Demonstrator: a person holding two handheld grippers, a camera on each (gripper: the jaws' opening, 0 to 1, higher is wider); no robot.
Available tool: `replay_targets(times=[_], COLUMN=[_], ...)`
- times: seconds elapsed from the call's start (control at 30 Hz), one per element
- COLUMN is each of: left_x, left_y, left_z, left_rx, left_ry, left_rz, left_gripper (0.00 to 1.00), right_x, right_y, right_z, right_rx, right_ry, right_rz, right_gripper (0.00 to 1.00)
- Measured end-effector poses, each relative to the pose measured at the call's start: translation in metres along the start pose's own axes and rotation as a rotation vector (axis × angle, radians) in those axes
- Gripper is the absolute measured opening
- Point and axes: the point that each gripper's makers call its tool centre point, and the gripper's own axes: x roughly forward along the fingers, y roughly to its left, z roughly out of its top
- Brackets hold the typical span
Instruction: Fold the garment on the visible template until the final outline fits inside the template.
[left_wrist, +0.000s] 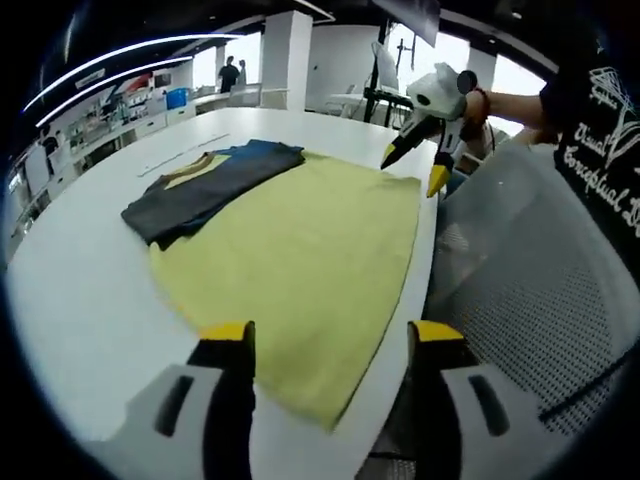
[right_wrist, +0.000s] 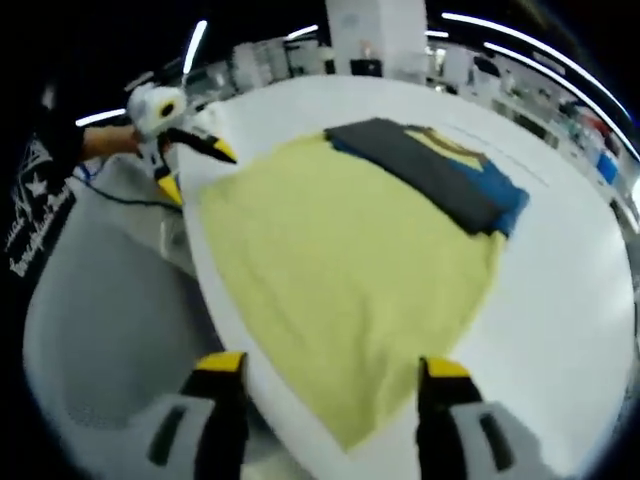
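Observation:
A pale yellow garment (left_wrist: 300, 250) lies spread flat on the white table (left_wrist: 90, 290), one side along the table's edge. My left gripper (left_wrist: 330, 335) stands open just short of its near corner, nothing between the jaws. My right gripper (left_wrist: 413, 172) hovers open over the opposite corner at the same edge. In the right gripper view the yellow garment (right_wrist: 340, 260) stretches ahead of my open right gripper (right_wrist: 332, 365), and the left gripper (right_wrist: 198, 170) shows at the garment's far left corner. A folded dark grey, blue and yellow garment (left_wrist: 210, 185) (right_wrist: 430, 170) overlaps the yellow one's far side.
A grey mesh chair (left_wrist: 530, 280) (right_wrist: 90, 300) stands close against the table edge below both grippers. The person's black printed shirt (left_wrist: 600, 130) is beside it. A thin line (left_wrist: 185, 150) runs across the table beyond the dark garment. Desks and pillars stand far behind.

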Motion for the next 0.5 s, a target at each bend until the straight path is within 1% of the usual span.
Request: replay_targets(times=[0.03, 0.13, 0.17, 0.27, 0.37, 0.43, 0.47, 0.5], left_x=[0.000, 0.000, 0.001, 0.001, 0.002, 0.002, 0.003, 0.004], left_y=[0.002, 0.001, 0.001, 0.001, 0.003, 0.004, 0.005, 0.008], left_z=[-0.003, -0.007, -0.009, -0.017, -0.024, -0.030, -0.032, -0.025], left_rx=[0.029, 0.027, 0.030, 0.070, 0.086, 0.097, 0.095, 0.121], left_ry=[0.016, 0.025, 0.032, 0.077, 0.108, 0.142, 0.150, 0.112], left_rz=[0.008, 0.002, 0.001, 0.002, 0.000, -0.002, 0.001, 0.011], left_gripper=[0.54, 0.52, 0.51, 0.47, 0.46, 0.45, 0.44, 0.43], right_x=[0.000, -0.001, -0.001, 0.000, 0.002, 0.003, 0.003, 0.003], right_y=[-0.001, -0.002, -0.002, -0.002, -0.003, -0.005, -0.006, -0.007], right_z=[-0.003, -0.009, -0.011, -0.014, -0.016, -0.018, -0.019, -0.019], right_rx=[-0.009, -0.043, -0.072, -0.108, -0.123, -0.154, -0.162, -0.167], right_ry=[0.010, 0.036, 0.045, 0.060, 0.071, 0.087, 0.092, 0.094], right_rz=[-0.002, -0.009, -0.013, -0.011, -0.015, -0.017, -0.019, -0.019], right_gripper=[0.64, 0.61, 0.59, 0.54, 0.50, 0.48, 0.47, 0.46])
